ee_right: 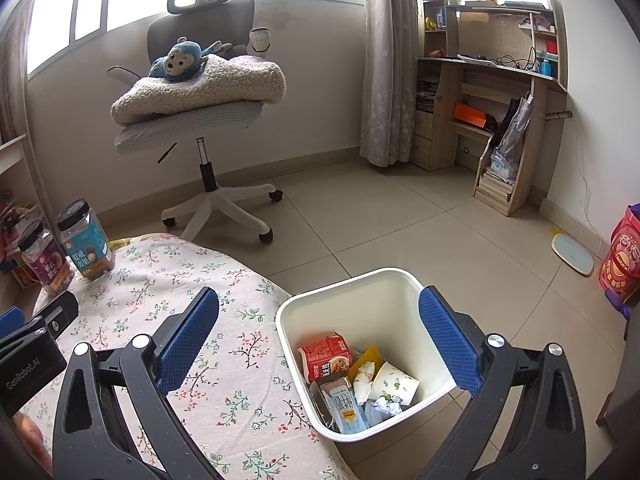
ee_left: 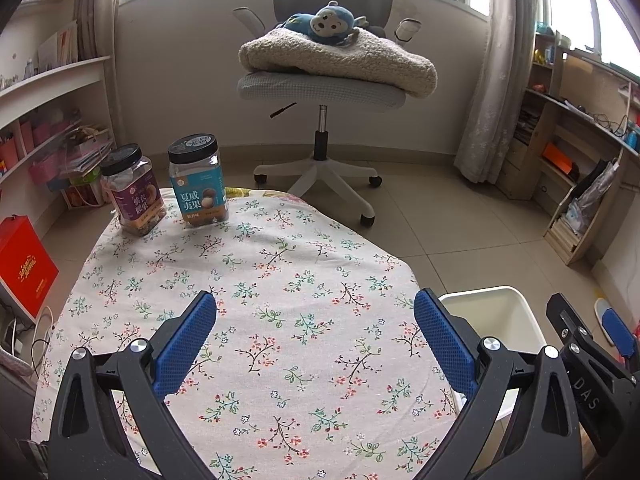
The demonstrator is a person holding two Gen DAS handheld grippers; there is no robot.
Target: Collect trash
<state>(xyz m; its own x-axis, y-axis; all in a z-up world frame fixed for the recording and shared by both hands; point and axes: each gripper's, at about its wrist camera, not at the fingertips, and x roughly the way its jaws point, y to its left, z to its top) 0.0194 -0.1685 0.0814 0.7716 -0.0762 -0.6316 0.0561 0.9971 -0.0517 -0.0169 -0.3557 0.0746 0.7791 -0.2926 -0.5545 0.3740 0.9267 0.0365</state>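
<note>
A white trash bin (ee_right: 348, 292) stands on the floor beside the table's right edge; its rim also shows in the left wrist view (ee_left: 492, 300). Inside lie a red snack packet (ee_right: 324, 356), a paper cup (ee_right: 394, 384), crumpled tissue (ee_right: 364, 376) and a blue-white wrapper (ee_right: 344, 404). My right gripper (ee_right: 318, 304) is open and empty, above the bin and table edge. My left gripper (ee_left: 314, 308) is open and empty over the floral tablecloth (ee_left: 260, 280). No loose trash shows on the cloth.
Two black-lidded nut jars, purple (ee_left: 134, 196) and teal (ee_left: 198, 180), stand at the table's far left. An office chair (ee_left: 320, 84) with a blanket and a blue plush monkey (ee_left: 328, 22) stands beyond. Shelves line both walls. A red box (ee_left: 24, 260) sits left.
</note>
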